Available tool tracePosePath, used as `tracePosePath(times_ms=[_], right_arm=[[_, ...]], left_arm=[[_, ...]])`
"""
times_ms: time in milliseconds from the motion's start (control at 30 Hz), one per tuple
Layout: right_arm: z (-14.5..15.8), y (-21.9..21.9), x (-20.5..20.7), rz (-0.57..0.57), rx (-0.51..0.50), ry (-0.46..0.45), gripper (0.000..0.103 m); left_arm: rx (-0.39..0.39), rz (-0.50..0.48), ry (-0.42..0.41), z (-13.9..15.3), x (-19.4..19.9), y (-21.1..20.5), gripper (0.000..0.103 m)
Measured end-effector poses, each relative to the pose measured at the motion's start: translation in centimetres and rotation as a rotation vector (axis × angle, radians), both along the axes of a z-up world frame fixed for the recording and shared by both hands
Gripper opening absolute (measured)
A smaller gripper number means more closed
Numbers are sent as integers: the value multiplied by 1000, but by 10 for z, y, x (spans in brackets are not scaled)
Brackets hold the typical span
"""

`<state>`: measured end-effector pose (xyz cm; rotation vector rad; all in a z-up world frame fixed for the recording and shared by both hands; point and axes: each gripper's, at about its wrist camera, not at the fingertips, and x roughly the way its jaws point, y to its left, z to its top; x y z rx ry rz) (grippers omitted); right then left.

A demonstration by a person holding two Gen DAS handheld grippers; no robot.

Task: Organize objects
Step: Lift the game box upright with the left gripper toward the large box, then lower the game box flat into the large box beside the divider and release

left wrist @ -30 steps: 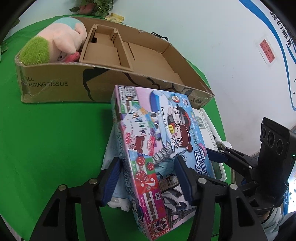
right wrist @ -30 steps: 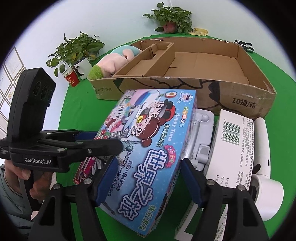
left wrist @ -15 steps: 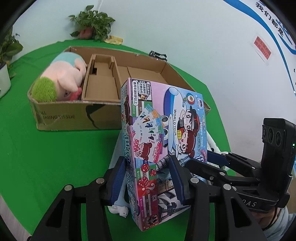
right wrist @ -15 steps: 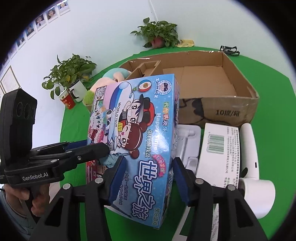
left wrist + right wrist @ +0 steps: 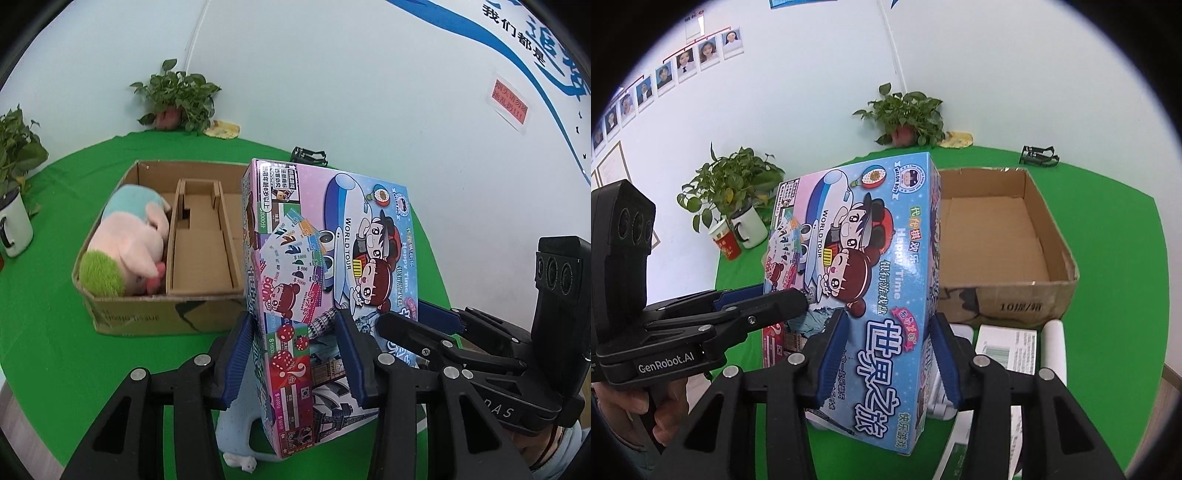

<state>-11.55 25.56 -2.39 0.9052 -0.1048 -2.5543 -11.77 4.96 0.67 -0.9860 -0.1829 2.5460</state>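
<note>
A colourful board game box point(image 5: 332, 240) stands tilted up above the green table, held at its near end from both sides. My left gripper point(image 5: 291, 321) is shut on its left corner, blue pads pressed against both faces. My right gripper point(image 5: 888, 317) clamps the right corner of the game box point(image 5: 871, 240), its jaws closing on it. Each gripper shows in the other's view, with a hand on the left gripper's point(image 5: 798, 295) handle. Behind stands an open cardboard box point(image 5: 147, 314) with a pink and green plush toy point(image 5: 129, 251) in its left compartment.
The right part of the cardboard box point(image 5: 1015, 295) is bare inside. A white barcoded carton point(image 5: 1004, 347) and a white cylinder point(image 5: 1052, 343) lie below the game box. Potted plants, a white mug point(image 5: 750, 229) and a red cup point(image 5: 726, 243) line the table's far edge.
Both grippers have risen with the game box and tipped it more upright. Their jaws have narrowed onto its corners. The cardboard box now sits lower and farther away in both views.
</note>
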Motion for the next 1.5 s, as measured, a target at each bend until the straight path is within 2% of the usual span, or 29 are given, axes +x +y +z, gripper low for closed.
tracePosePath(times_ms=[300,567,867,1100,1500], right_arm=[[22,3,-25,-28,10,57,45],[42,9,-65,-36,1,95,45],[60,20,-111,-77,-28,127,45],[42,19,-139,-89,-56,75,45],[-26,23,-176,-111,-89,-163,45]], left_arm=[[4,-6,36,29,-29,8,42],[8,-16,71,57,-70,15,42],[13,-40,77,69,-117,26,42],[-6,-30,23,46,-149,28,42],[-65,-22,-156,-31,-194,33,42]])
